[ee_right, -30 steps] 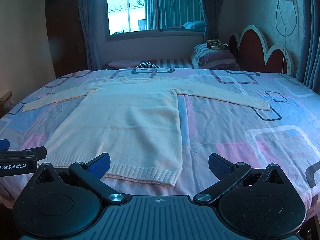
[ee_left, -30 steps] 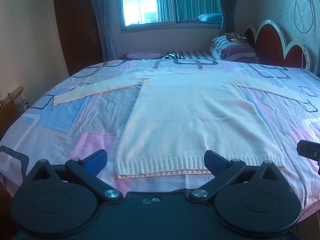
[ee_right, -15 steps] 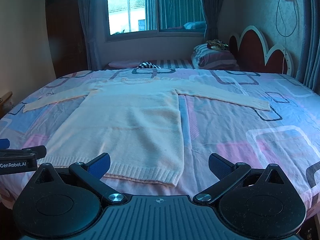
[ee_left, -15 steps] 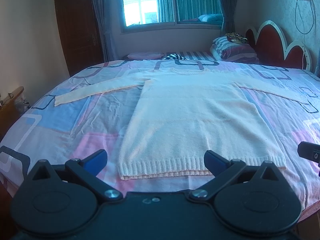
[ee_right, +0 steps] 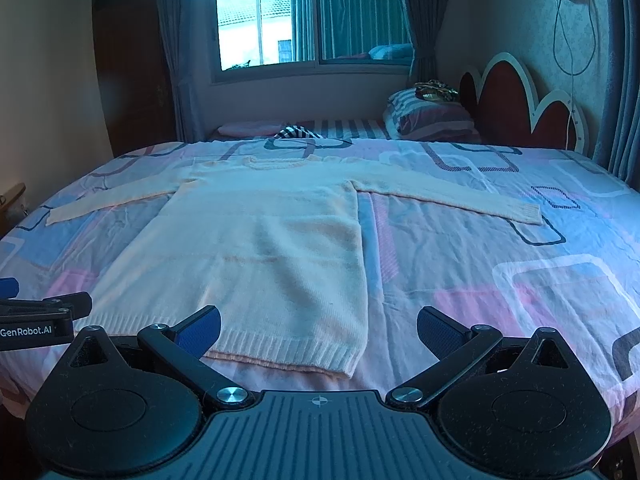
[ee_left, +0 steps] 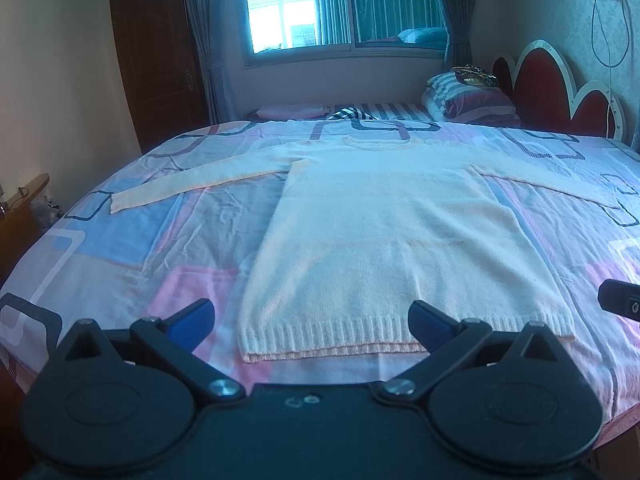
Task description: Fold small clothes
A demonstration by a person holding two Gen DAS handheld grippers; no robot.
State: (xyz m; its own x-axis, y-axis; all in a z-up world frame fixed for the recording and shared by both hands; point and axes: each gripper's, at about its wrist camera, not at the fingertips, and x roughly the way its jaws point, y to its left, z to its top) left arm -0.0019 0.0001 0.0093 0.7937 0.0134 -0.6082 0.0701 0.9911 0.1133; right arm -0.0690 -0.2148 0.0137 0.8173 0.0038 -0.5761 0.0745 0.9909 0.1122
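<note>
A cream knitted sweater (ee_left: 392, 240) lies flat on the bed, hem toward me, both sleeves spread out to the sides. It also shows in the right wrist view (ee_right: 260, 256). My left gripper (ee_left: 312, 322) is open and empty, just short of the hem's left half. My right gripper (ee_right: 318, 330) is open and empty, in front of the hem's right corner. The left gripper's body (ee_right: 36, 316) shows at the left edge of the right wrist view; the right gripper's edge (ee_left: 622, 302) shows at the right of the left wrist view.
The bed (ee_left: 132, 264) has a pink, blue and white patterned sheet. Striped pillows (ee_left: 464, 100) and a red headboard (ee_left: 556, 96) stand at the far right. A dark wooden door (ee_left: 156, 56) and a window (ee_left: 344, 4) are behind. A wooden nightstand (ee_left: 20, 216) is at left.
Both grippers have drifted very slightly; the sweater sits a touch further right in the views. Jaws stay open and the sweater has not moved.
</note>
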